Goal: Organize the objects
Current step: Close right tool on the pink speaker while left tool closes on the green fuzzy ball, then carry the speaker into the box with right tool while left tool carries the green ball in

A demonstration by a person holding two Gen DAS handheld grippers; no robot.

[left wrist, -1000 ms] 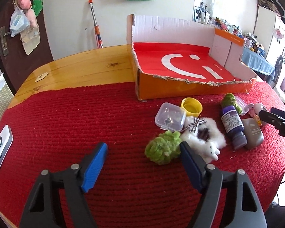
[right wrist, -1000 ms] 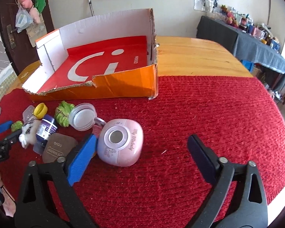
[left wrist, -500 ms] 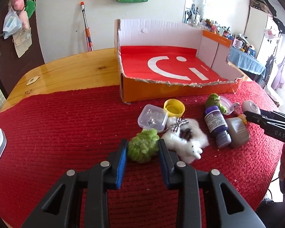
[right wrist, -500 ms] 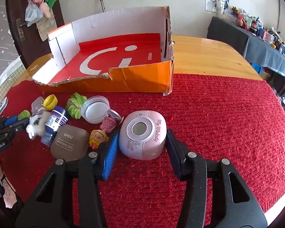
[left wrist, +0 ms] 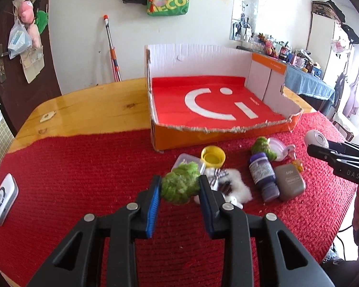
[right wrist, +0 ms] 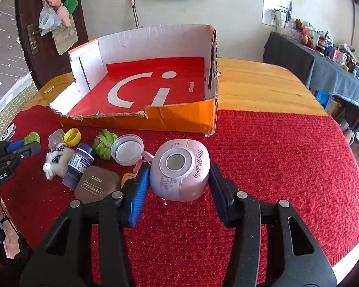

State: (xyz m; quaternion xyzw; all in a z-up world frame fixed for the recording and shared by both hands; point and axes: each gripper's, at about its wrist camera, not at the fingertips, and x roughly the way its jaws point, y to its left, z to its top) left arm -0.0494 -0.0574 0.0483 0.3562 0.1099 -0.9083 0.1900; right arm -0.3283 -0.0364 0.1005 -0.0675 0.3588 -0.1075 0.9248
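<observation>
On pink case [right wrist: 179, 169]: "My Melody"

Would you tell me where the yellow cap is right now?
In the left wrist view, the yellow cap lies on the red mat before the cardboard box, beside the clear container.

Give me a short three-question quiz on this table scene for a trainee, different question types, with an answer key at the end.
1. True or false: the torn orange cardboard box with the red floor already holds an item.
2. Which thing is the left tool shut on? A) round yellow plastic cap B) fuzzy green pom-pom C) purple bottle
3. Fill in: the right tool is clamped on the rounded ____ plastic device with a circular window.

Key: 1 false, the box is empty. 2 B. 3 pink.
</observation>
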